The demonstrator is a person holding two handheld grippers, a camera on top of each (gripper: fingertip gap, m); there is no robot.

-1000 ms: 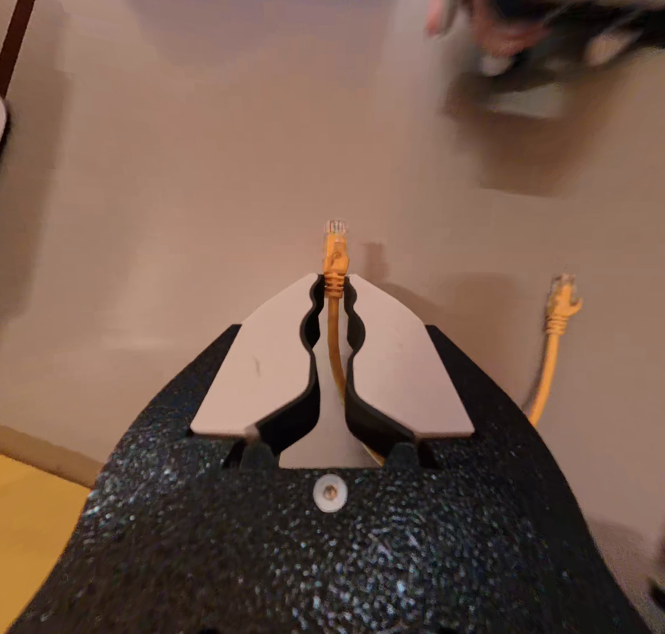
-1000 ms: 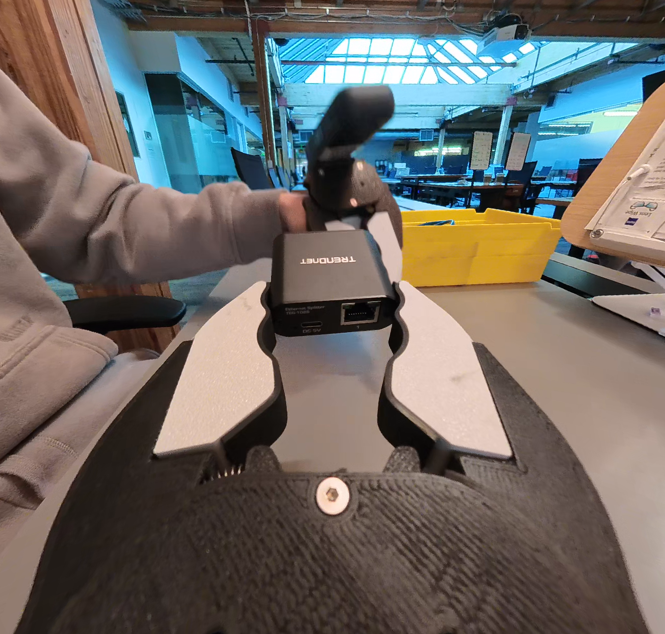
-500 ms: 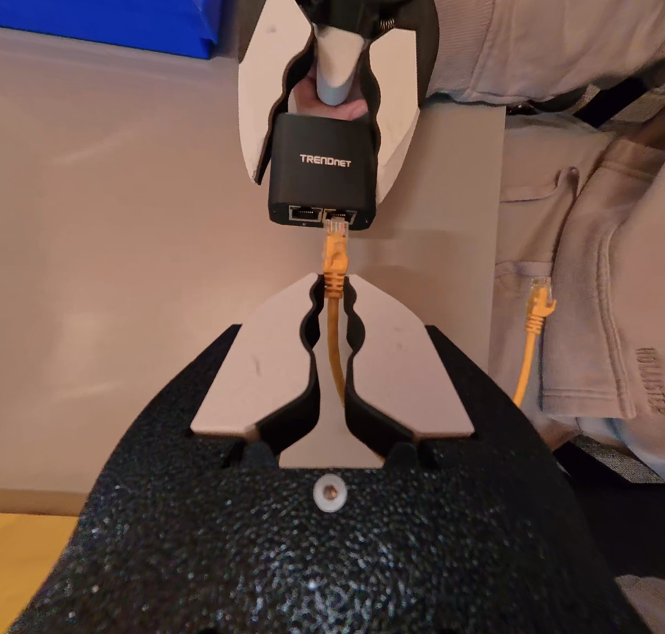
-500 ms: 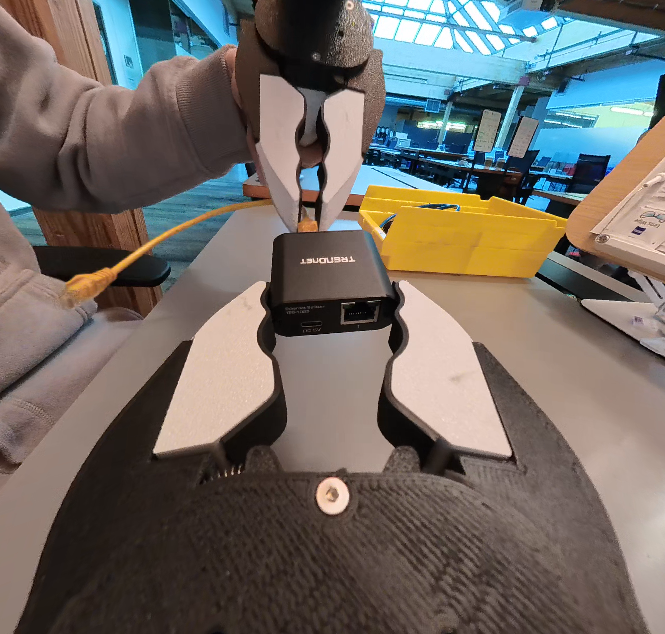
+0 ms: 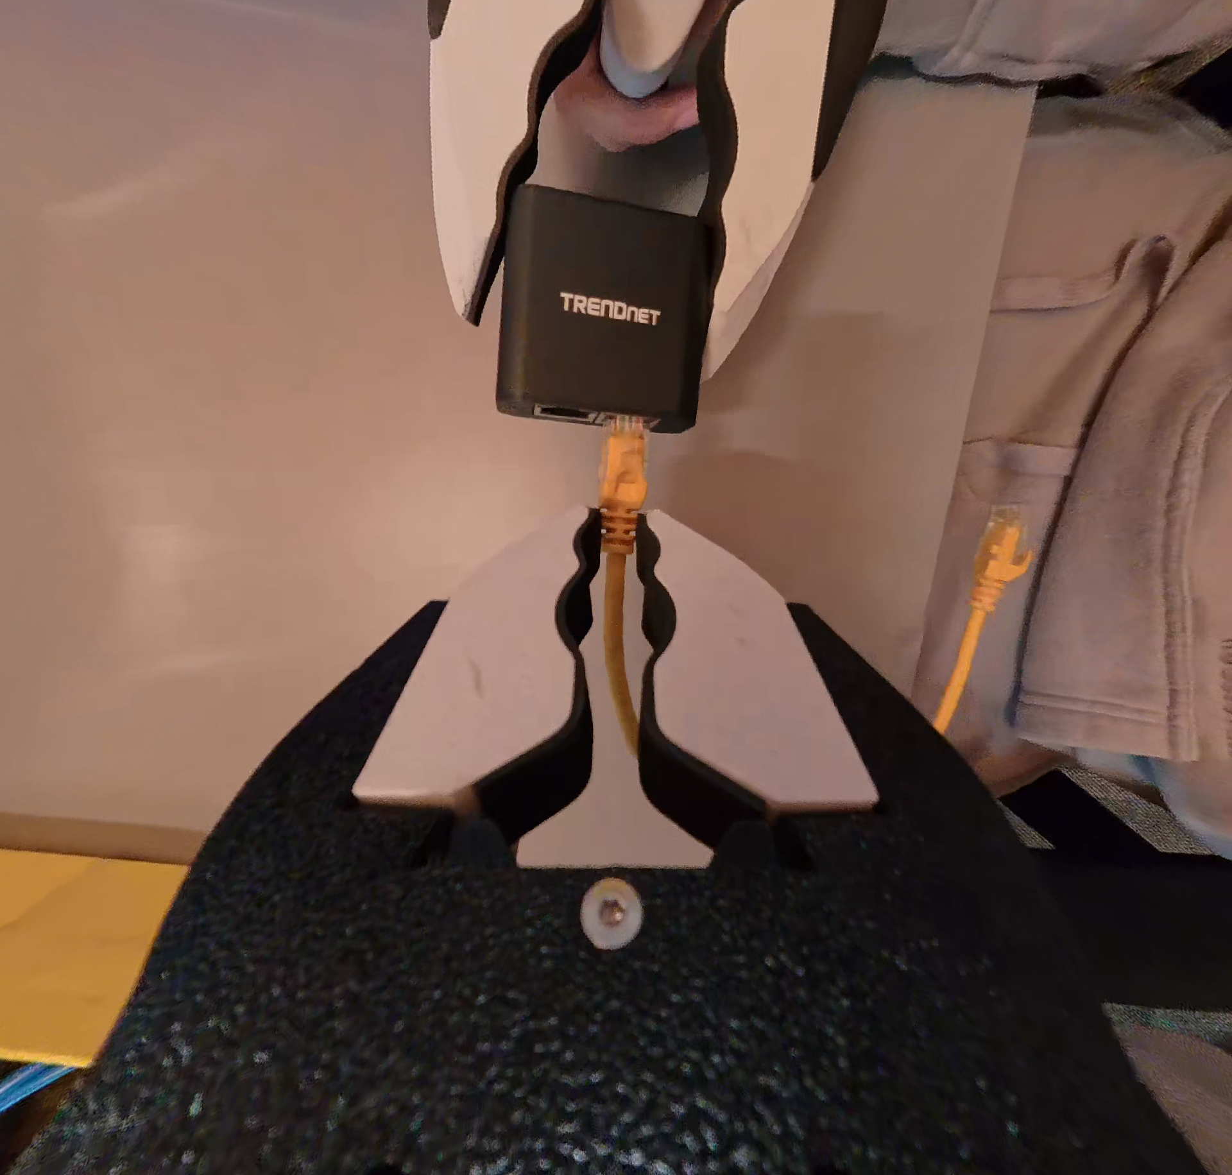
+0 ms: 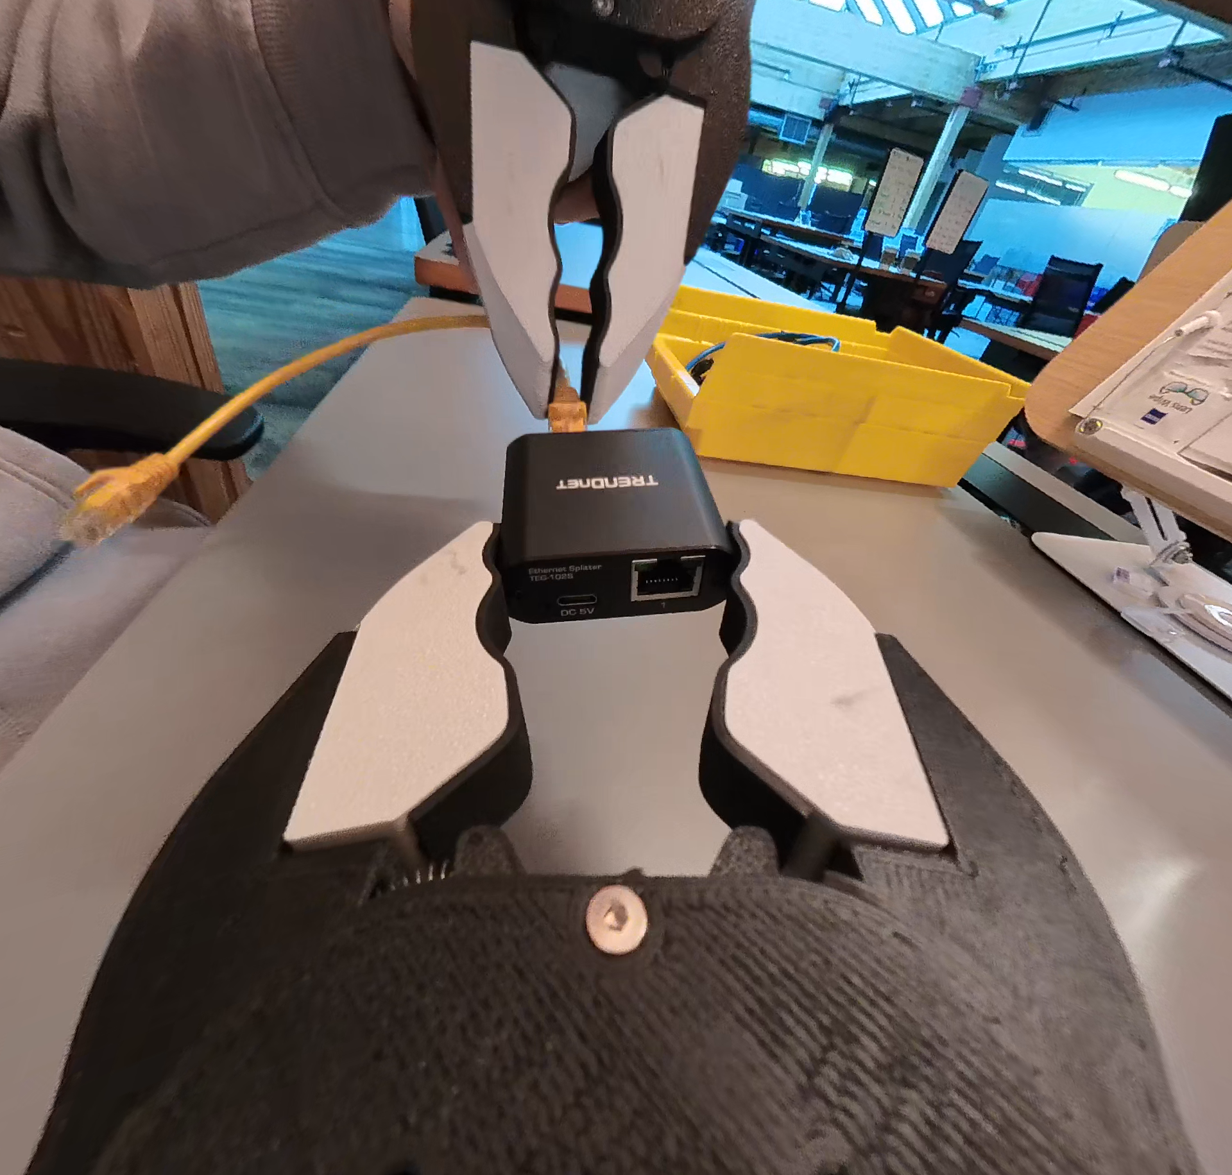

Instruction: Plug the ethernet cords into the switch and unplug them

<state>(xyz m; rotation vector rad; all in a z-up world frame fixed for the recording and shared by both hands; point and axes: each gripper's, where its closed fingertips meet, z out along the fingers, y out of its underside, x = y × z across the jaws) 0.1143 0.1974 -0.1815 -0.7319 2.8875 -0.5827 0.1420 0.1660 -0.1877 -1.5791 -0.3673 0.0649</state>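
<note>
My right gripper (image 6: pixel 615 566) is shut on a small black switch (image 6: pixel 610 496) and holds it just above the grey table (image 6: pixel 373 476). The switch also shows in the left wrist view (image 5: pixel 600 303). My left gripper (image 5: pixel 620 517) is shut on an orange ethernet cord (image 5: pixel 623 476) just behind its plug. The clear plug tip sits in the switch's right-hand port; the port beside it is open. In the right wrist view the left gripper (image 6: pixel 568 403) comes down from above onto the switch's far side. The cord's other plug (image 6: pixel 110 499) hangs loose at the left, also seen in the left wrist view (image 5: pixel 996 556).
A yellow bin (image 6: pixel 840 403) with blue cable in it stands on the table behind the switch. A wooden board with white papers (image 6: pixel 1160 409) is at the right. A person's grey sleeve (image 6: pixel 167 109) and clothing (image 5: pixel 1100 409) are close by. A chair armrest (image 6: pixel 120 409) is at the left.
My left gripper swung round to face the switch and moved the plug forward from clear of the switch into its right-hand port. My right gripper kept hold of the switch.
</note>
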